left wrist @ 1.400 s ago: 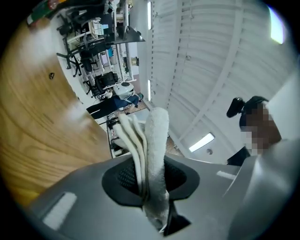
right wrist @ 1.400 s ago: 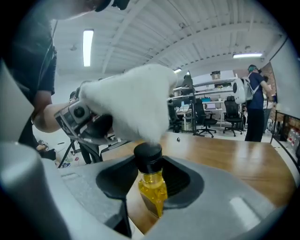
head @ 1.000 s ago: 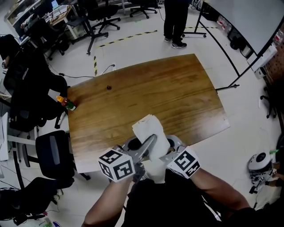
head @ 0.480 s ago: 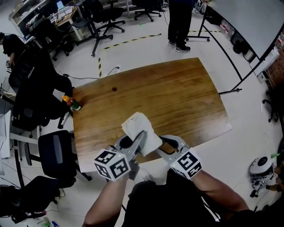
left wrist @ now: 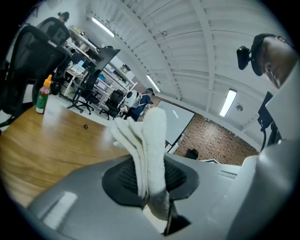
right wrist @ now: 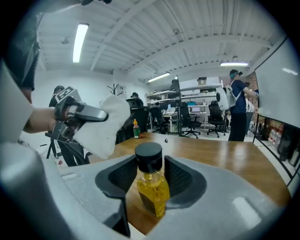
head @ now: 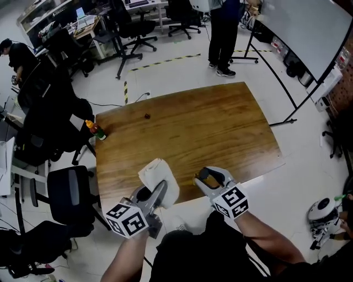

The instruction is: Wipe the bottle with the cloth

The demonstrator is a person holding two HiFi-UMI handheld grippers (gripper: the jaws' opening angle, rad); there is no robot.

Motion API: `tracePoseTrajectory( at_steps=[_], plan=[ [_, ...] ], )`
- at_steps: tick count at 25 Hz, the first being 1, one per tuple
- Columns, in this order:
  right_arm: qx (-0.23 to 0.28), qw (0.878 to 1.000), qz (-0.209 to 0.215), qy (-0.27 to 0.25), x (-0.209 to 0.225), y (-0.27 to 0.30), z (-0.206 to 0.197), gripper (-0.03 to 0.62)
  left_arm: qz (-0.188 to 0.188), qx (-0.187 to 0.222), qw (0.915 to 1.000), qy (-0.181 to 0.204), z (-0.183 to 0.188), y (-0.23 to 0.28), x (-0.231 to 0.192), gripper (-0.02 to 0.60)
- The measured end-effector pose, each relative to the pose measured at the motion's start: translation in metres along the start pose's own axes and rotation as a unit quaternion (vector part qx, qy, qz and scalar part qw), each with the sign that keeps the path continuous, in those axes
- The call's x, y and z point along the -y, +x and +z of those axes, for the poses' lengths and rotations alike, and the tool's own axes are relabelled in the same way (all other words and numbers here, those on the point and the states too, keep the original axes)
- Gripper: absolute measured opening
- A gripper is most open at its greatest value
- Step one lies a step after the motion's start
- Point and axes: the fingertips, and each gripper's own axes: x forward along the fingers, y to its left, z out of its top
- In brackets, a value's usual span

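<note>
Jaws clamped on the folded white cloth [left wrist: 151,150], the left gripper [head: 159,191] has swung left off the black-capped yellow bottle [right wrist: 153,187], which the right gripper [head: 209,178] holds in jaws that have just eased slightly, so a wiping pass seems over.

This is a big office or lab room. It has black chairs on wheels [head: 69,193], desks with computer screens [head: 83,15], a big whiteboard [head: 300,25], striped floor tape [head: 165,59] and a wooden table [head: 187,126].
</note>
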Motion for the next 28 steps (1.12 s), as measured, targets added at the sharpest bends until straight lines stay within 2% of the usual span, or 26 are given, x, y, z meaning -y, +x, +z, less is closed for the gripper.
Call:
tracePoseTrajectory(
  at_steps=[4, 6, 9, 10, 11, 12, 16, 20, 23, 25, 28],
  plan=[
    [0.031, 0.999, -0.025, 0.01, 0.003, -0.021, 0.018, 0.268, -0.018, 0.006, 0.9988, -0.044, -0.019, -0.026, -0.005, 0.104],
    [0.027, 0.998, -0.047, 0.018, 0.008, -0.037, 0.017, 0.272, -0.023, -0.002, 0.9982, -0.056, -0.03, -0.034, -0.007, 0.104],
    [-0.008, 0.996, -0.061, 0.06, 0.013, -0.071, -0.011, 0.266, -0.017, -0.022, 0.9982, -0.053, -0.049, -0.039, -0.005, 0.104],
    [-0.024, 0.995, -0.055, 0.076, 0.011, -0.084, -0.025, 0.196, -0.015, -0.028, 0.9981, -0.053, -0.055, -0.038, -0.002, 0.104],
    [-0.037, 0.994, -0.042, 0.094, 0.007, -0.098, -0.039, 0.048, -0.016, -0.031, 0.998, -0.053, -0.062, -0.038, 0.003, 0.104],
    [-0.048, 0.992, -0.025, 0.114, 0.002, -0.112, -0.051, 0.008, -0.018, -0.032, 0.9979, -0.054, -0.068, -0.037, 0.009, 0.104],
    [-0.072, 0.982, 0.029, 0.173, -0.023, -0.15, -0.074, 0.008, -0.017, -0.027, 0.9987, -0.041, -0.089, -0.047, 0.033, 0.104],
    [-0.049, 0.985, 0.079, 0.146, -0.037, -0.183, -0.067, 0.008, 0.017, -0.027, 0.9995, -0.008, -0.122, -0.05, 0.06, 0.104],
    [-0.03, 0.984, 0.121, 0.13, -0.043, -0.217, -0.064, 0.008, 0.044, -0.011, 0.999, 0.005, -0.143, -0.049, 0.095, 0.104],
    [-0.03, 0.98, 0.139, 0.141, -0.049, -0.243, -0.068, 0.008, 0.063, 0.007, 0.998, 0.0, -0.158, -0.054, 0.124, 0.104],
    [-0.03, 0.967, 0.17, 0.185, -0.054, -0.281, -0.082, 0.008, 0.083, 0.031, 0.9957, -0.026, -0.194, -0.062, 0.17, 0.104]
  ],
)
